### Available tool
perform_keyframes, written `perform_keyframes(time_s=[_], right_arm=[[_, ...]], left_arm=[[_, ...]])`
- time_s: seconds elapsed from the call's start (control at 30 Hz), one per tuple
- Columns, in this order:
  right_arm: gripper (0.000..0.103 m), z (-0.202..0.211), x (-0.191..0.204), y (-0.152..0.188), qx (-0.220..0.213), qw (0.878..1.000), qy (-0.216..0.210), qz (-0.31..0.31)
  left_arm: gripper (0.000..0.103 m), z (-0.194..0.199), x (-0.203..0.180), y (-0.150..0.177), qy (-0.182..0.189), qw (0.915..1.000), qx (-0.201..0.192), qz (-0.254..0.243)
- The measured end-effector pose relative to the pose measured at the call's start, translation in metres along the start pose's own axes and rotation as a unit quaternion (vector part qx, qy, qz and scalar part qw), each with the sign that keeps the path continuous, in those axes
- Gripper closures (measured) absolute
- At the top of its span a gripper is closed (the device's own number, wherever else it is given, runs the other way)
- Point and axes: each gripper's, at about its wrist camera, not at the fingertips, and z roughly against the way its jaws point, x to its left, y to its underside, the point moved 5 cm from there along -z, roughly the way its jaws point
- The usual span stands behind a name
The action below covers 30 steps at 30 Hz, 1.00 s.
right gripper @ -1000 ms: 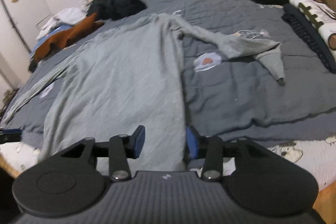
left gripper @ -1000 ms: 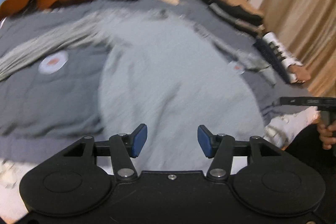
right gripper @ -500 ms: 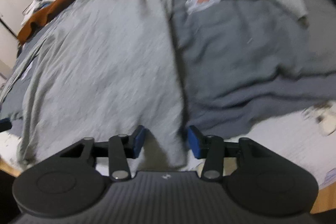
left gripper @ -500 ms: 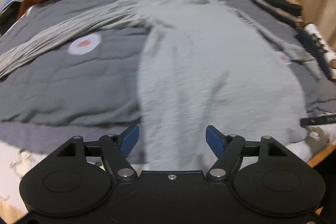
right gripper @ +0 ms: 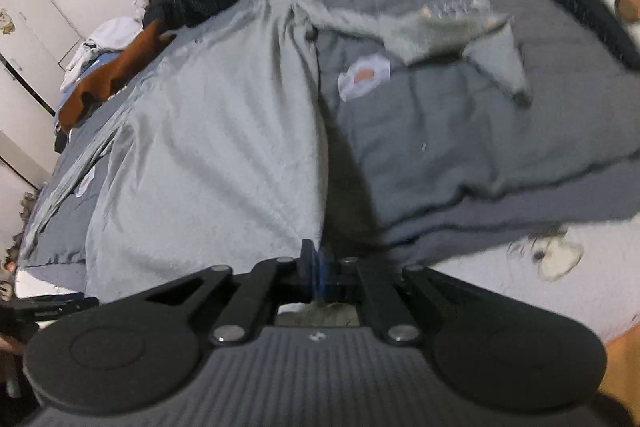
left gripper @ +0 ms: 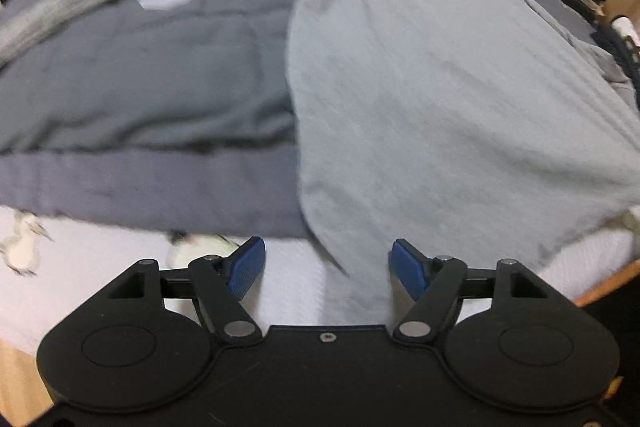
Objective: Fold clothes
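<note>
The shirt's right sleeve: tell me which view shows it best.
The right wrist view. There the sleeve stretches out over the grey quilt, visible to its cuff. In the left wrist view only a blurred sliver of it runs along the far right edge, beyond the shirt body.

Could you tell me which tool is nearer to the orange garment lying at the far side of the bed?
Left. The orange garment lies far off on the left tool's side of the grey shirt; the right tool works the shirt's opposite bottom corner.
</note>
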Motion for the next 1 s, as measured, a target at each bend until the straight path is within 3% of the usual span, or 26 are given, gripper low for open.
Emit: perform_keyframes(time_s=[0.03,0.07,0.1,0.33,0.43,0.5,0.57,0.67,0.73,0.77,0.8,0.93,1.0], right_arm=[[0.102,-0.003,0.001,0.003,0.004,1.0,-0.001,0.001],[0.102,-0.006,0.002,0.006,0.009,1.0,-0.001,0.002],[0.102,-0.006,0.003,0.007,0.011,1.0,-0.003,0.002],[0.102,0.029,0.005,-0.003,-0.009,1.0,-0.006,0.029],[0.102,0.029,0.004,-0.003,0.003,0.998,0.015,0.055],[0.102,0.023,0.0,-0.004,0.015,0.997,0.035,0.065],[0.101,0.015,-0.001,-0.002,0.039,0.994,0.059,0.078],[0.098,0.012,0.002,0.005,0.068,0.988,0.089,0.109],[0.098,0.017,0.006,0.007,0.065,0.987,0.088,0.119],[0.096,0.022,0.01,0.005,0.051,0.988,0.086,0.121],[0.094,0.027,0.014,0.003,0.035,0.988,0.084,0.122],[0.079,0.045,0.029,-0.009,-0.029,0.989,0.075,0.121],[0.066,0.049,0.038,-0.018,-0.059,0.989,0.068,0.115]], left_arm=[[0.067,-0.002,-0.001,0.003,0.003,1.0,0.001,0.002],[0.086,-0.002,-0.002,0.005,0.009,0.9999,0.002,0.006],[0.096,0.0,-0.001,0.006,0.02,0.9997,0.002,0.012],[0.098,0.058,-0.006,0.011,0.085,0.9962,0.002,0.017],[0.098,0.06,-0.008,0.016,0.085,0.9959,0.03,0.009],[0.098,0.047,-0.011,0.021,0.059,0.9964,0.061,-0.001],[0.098,0.044,-0.011,0.025,0.058,0.9961,0.067,0.0],[0.093,0.061,-0.011,0.017,0.081,0.9964,0.021,0.011],[0.077,0.075,-0.013,0.006,0.075,0.9968,-0.028,-0.004],[0.058,0.082,-0.014,0.0,0.072,0.996,-0.051,-0.013],[0.049,0.087,-0.018,-0.006,0.073,0.9946,-0.071,-0.02],[0.049,0.101,-0.039,-0.03,0.084,0.9858,-0.143,-0.028],[0.049,0.105,-0.052,-0.038,0.095,0.9808,-0.169,-0.024]])
